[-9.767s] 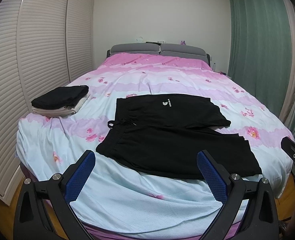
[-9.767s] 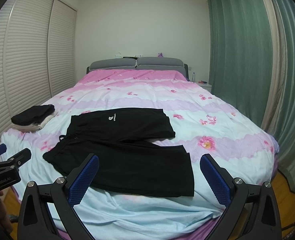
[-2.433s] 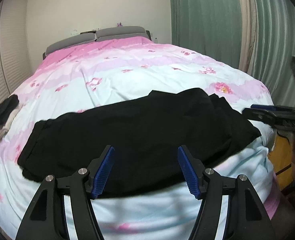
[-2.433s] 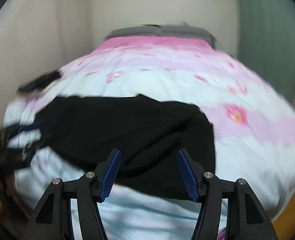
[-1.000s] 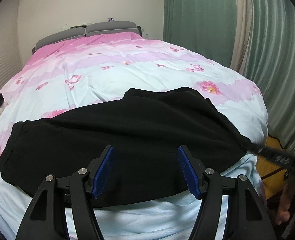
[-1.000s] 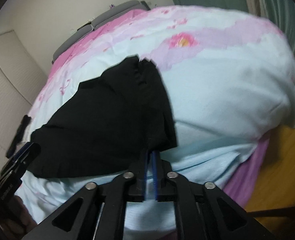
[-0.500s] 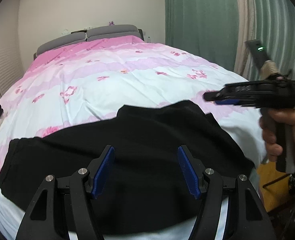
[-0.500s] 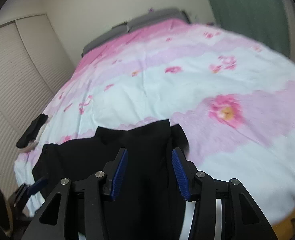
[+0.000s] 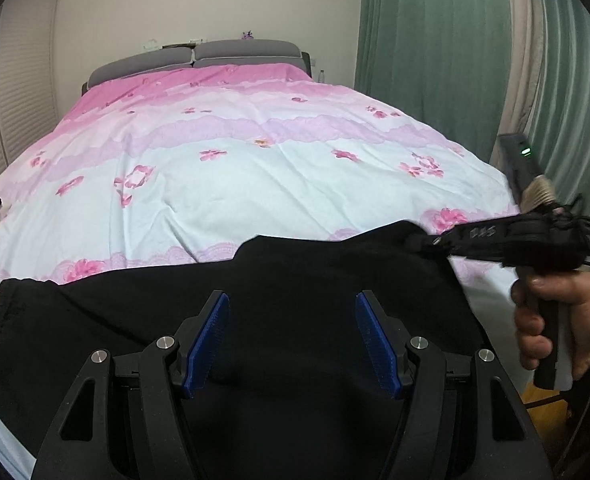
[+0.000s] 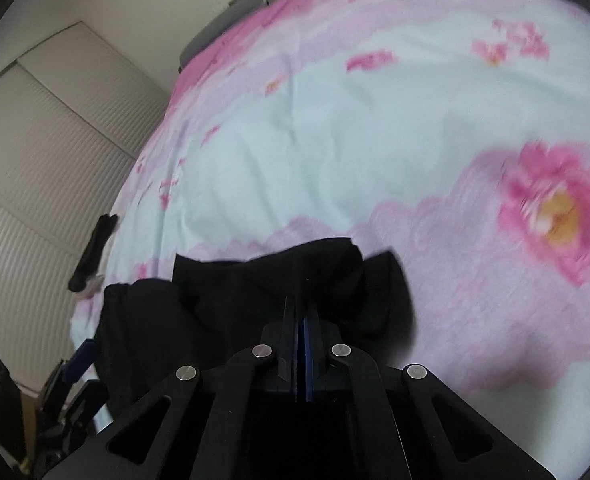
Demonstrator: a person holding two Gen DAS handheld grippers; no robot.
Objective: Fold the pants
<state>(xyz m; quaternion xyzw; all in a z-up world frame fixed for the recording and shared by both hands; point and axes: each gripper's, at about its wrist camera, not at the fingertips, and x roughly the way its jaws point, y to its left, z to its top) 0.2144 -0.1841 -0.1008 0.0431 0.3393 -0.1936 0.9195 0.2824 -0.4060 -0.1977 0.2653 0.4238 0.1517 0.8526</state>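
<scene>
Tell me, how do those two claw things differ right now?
The left gripper has its blue pads spread wide and holds nothing, while the right gripper is pinched shut on the black pants. The left one hovers over the middle of the cloth; the right one grips a far corner by the bed's edge. Both share the same black frame and blue pads.

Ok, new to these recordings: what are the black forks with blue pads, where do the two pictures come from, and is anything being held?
Each fork is a hand-held two-finger tool; a person carries one in each hand, with a camera looking along its fingers. One picture is from the left tool, whose blue pads stand apart above the black pants, gripping nothing. The other is from the right tool, shut on the pants' edge. From the left camera you see that right tool pinching the cloth. The pants lie on a flowered bed.
</scene>
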